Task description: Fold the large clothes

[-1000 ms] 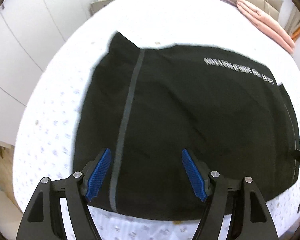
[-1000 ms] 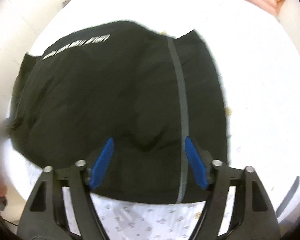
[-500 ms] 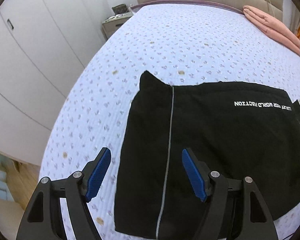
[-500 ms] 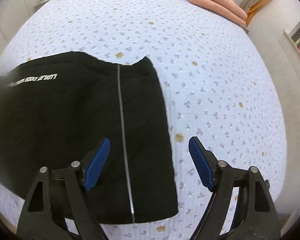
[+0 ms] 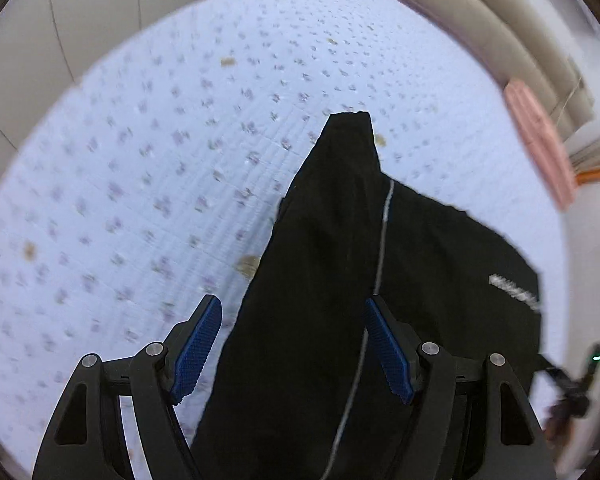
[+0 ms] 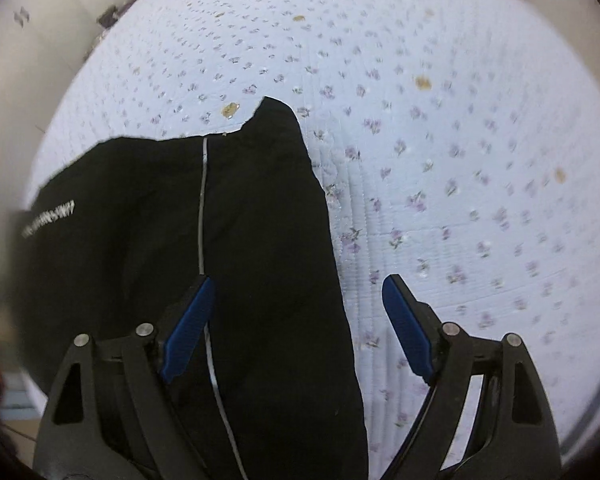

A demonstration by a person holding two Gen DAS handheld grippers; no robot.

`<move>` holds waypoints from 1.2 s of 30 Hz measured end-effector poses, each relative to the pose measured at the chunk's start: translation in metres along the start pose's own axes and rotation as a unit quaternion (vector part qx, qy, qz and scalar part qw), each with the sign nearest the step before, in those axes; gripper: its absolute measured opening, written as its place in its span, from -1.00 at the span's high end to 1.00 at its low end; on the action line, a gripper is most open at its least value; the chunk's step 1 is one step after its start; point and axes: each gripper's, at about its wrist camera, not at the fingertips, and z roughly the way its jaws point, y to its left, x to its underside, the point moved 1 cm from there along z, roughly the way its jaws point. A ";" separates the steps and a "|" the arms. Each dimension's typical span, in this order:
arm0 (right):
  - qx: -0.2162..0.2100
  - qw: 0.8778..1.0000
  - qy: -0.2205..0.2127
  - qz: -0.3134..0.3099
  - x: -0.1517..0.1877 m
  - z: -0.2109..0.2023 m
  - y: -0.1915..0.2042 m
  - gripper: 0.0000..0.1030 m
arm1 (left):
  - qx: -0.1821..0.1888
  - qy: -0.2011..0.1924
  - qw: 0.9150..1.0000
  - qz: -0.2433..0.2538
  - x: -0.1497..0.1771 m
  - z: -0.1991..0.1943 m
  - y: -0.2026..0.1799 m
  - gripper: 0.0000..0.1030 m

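Partly folded black garment (image 5: 340, 280) on floral bedspread (image 5: 140, 160) | left gripper (image 5: 292, 350), right gripper (image 6: 296, 326): jaws spread, right just widened, gripping nothing | further folds remaining.

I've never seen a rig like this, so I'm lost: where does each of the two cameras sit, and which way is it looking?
Left wrist: on the left gripper, looking down its open fingers at the black garment's left edge; no hand clearly shows.
Right wrist: on the right gripper, looking down at the garment's right edge; no hand clearly shows.
Shared: the garment, its pale stripe, the floral bedspread.
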 end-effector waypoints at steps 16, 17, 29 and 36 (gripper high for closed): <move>-0.195 0.977 0.079 0.034 0.011 0.054 -0.036 -1.00 | 0.204 0.147 0.966 -0.068 0.029 0.082 0.051 -0.65; -0.204 0.975 0.082 0.029 0.011 0.053 -0.035 -1.00 | 0.210 0.150 0.964 -0.068 0.030 0.081 0.052 -0.65; -0.280 0.955 0.080 0.054 0.011 0.041 -0.049 -1.00 | 0.279 0.197 0.937 -0.072 0.046 0.107 0.036 -0.66; -0.283 0.954 0.102 -0.005 0.019 0.064 -0.016 -1.00 | 0.275 0.192 0.939 -0.079 0.046 0.106 0.038 -0.66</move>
